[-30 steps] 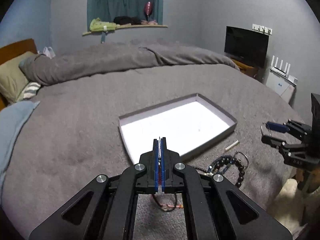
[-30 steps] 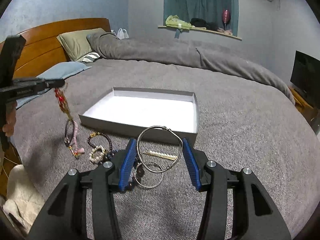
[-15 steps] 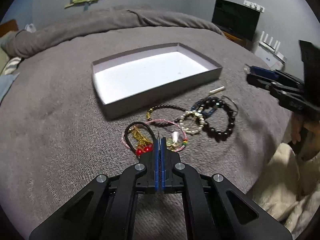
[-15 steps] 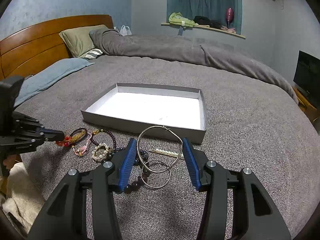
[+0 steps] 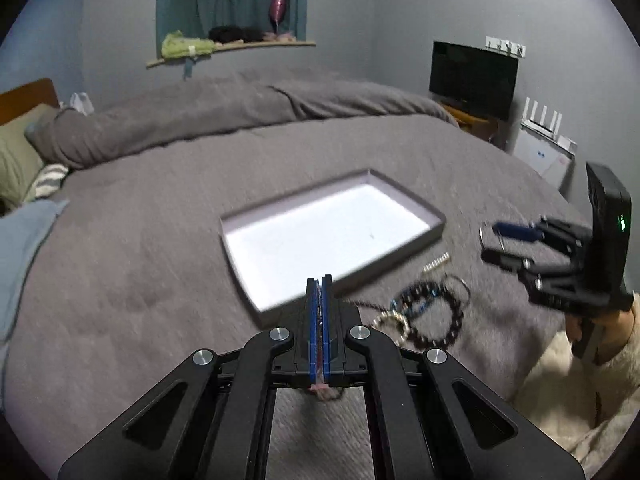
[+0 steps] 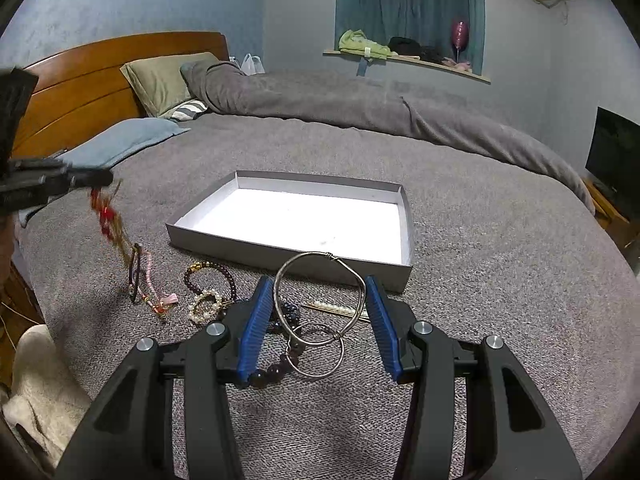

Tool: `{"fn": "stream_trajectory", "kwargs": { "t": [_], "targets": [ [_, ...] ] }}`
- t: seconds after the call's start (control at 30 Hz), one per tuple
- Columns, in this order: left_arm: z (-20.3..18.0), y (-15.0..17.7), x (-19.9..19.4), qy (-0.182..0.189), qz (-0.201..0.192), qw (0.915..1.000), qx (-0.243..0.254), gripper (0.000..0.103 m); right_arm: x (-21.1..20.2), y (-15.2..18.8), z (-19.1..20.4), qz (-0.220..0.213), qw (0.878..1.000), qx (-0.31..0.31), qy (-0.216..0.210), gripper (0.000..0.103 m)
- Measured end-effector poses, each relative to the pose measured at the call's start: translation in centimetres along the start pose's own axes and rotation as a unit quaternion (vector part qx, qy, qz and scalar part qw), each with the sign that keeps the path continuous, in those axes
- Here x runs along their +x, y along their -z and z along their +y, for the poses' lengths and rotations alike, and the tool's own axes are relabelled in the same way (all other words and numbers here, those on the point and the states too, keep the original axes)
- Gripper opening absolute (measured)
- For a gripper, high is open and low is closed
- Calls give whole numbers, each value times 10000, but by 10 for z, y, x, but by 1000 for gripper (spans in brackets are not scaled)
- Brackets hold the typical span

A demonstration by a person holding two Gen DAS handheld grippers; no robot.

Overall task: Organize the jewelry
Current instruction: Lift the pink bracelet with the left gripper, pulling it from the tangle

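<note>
My left gripper [image 5: 319,280] is shut on a red and gold charm strand [image 6: 106,216]. In the right wrist view the strand hangs from the left gripper [image 6: 106,178] down to a black cord loop [image 6: 135,268] on the blanket. My right gripper [image 6: 318,280] is shut on a silver bangle [image 6: 320,258], held upright between the blue pads, with a smaller silver ring [image 6: 316,350] hanging from it. The grey tray [image 6: 288,250] with a white floor lies just beyond both grippers. The left wrist view shows the tray [image 5: 400,256] and the right gripper [image 5: 490,240] at the right.
Loose on the grey blanket lie a dark bead bracelet [image 6: 210,276], a pearl bracelet [image 6: 206,306], a pink tasselled cord [image 6: 150,284] and a pearl pin [image 6: 334,307]. Pillows [image 6: 160,80] and a wooden headboard [image 6: 80,92] stand far left. A person's cream sleeve [image 5: 580,400] is at right.
Half a second ago my left gripper was low over the jewellery pile; now it is raised with the red strand dangling. The right gripper has kept still with the bangle.
</note>
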State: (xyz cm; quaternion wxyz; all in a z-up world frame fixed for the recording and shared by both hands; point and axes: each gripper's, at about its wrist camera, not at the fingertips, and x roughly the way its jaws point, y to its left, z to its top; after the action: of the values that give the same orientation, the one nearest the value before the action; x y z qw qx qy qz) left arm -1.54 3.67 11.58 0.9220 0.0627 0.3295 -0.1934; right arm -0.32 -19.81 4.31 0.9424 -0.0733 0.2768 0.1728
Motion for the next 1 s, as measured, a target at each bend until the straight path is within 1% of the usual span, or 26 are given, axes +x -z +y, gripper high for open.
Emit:
{"fn": "stream_trajectory", "kwargs": {
  "t": [0.07,0.1,0.17,0.2,0.3,0.4,0.5,0.63,0.7,0.8,0.83,0.87,0.9,0.93,1.0],
  "targets": [
    [3,-2,7,-31,80,10000,5,3,0,1,0,8,10000,6,-8,48],
    [5,0,15,-29,181,9998,-35,3,1,1,1,20,10000,15,-16,48],
    [9,5,23,-121,283,9995,-59,3,2,2,1,30,10000,18,-18,48],
    [12,5,24,-194,258,9995,-61,3,2,2,1,32,10000,16,-17,48],
    [23,3,17,-213,150,9995,-199,3,1,2,0,28,10000,8,6,48],
    [24,3,19,-199,203,9994,-178,3,2,2,0,25,10000,28,9,48],
    [20,13,34,-22,516,9986,-142,3,5,3,1,46,10000,37,-17,48],
    [28,30,70,117,1040,9939,-338,3,6,6,3,81,10000,22,-30,48],
    [32,37,82,144,1230,9915,-402,3,4,6,2,71,10000,28,-10,48],
    [34,45,88,141,1347,9900,-405,3,3,7,-1,72,9999,71,20,48],
    [34,46,89,146,1360,9897,-411,8,3,7,-3,80,9999,88,24,48],
    [35,47,88,160,1358,9897,-415,15,4,7,-3,86,9999,97,26,48],
    [34,47,87,139,1344,9900,-396,18,4,8,-4,96,9999,108,21,48],
    [34,47,87,109,1334,9903,-370,25,5,8,-4,104,9999,110,13,48],
    [33,47,86,92,1326,9905,-338,25,6,8,-3,109,9999,101,3,48]
  ]
}}
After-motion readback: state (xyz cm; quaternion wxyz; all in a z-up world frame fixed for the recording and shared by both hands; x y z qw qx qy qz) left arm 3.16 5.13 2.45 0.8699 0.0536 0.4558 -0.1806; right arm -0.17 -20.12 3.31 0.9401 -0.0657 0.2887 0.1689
